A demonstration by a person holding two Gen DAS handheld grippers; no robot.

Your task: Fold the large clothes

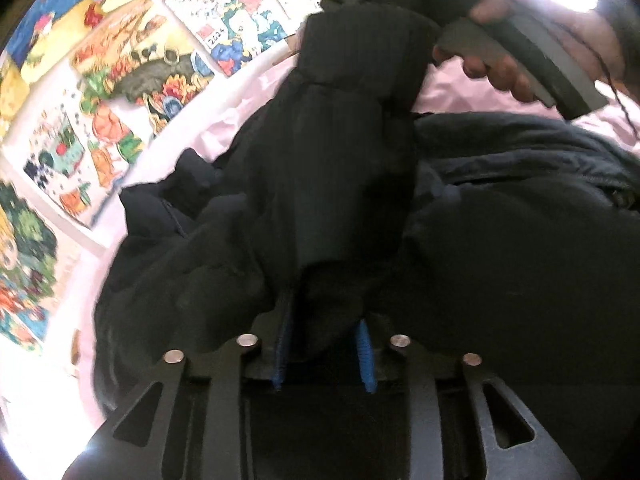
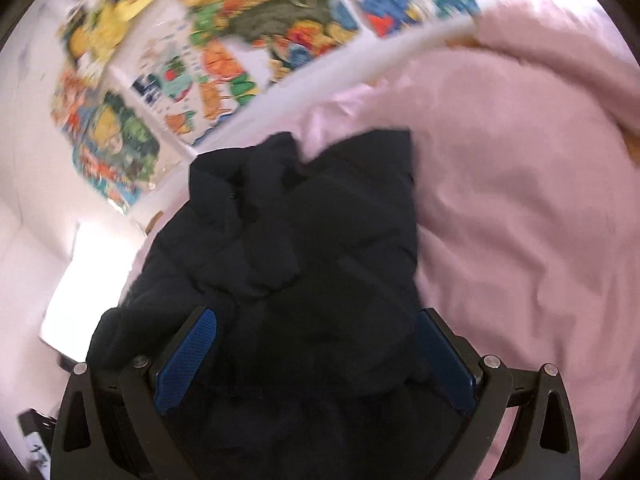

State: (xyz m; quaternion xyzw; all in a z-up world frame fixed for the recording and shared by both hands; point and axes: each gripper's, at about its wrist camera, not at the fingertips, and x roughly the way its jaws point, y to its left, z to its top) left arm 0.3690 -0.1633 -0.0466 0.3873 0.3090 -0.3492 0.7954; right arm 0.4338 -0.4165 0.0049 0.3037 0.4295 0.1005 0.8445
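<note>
In the left wrist view, colourful comic posters point(image 1: 132, 80) cover the white wall at the left, above the edge of a bed spread with a pink sheet point(image 1: 240, 120). A dark navy quilted jacket point(image 1: 320, 184) lies heaped on that sheet and fills the middle and right of the frame. The left tongs point(image 1: 324, 344) sit at the bottom centre with their blue pads close together, clamped on a fold of the jacket that rises up and away from them. At the upper right a bare hand point(image 1: 532, 44) grips the grey handle of the other tool, whose front end disappears behind a raised part of the jacket.

In the right wrist view, the same posters point(image 2: 208, 52) run blurred across the top left over the white wall. Below them the jacket point(image 2: 304, 240) drapes from the middle of the frame down between the right tongs point(image 2: 316, 364). Their blue pads point(image 2: 186, 360) stand well apart, one on each side of the bunched cloth, which fills the gap; whether they press on it I cannot tell. The pink sheet point(image 2: 520, 220) spreads over the bed across the whole right side
</note>
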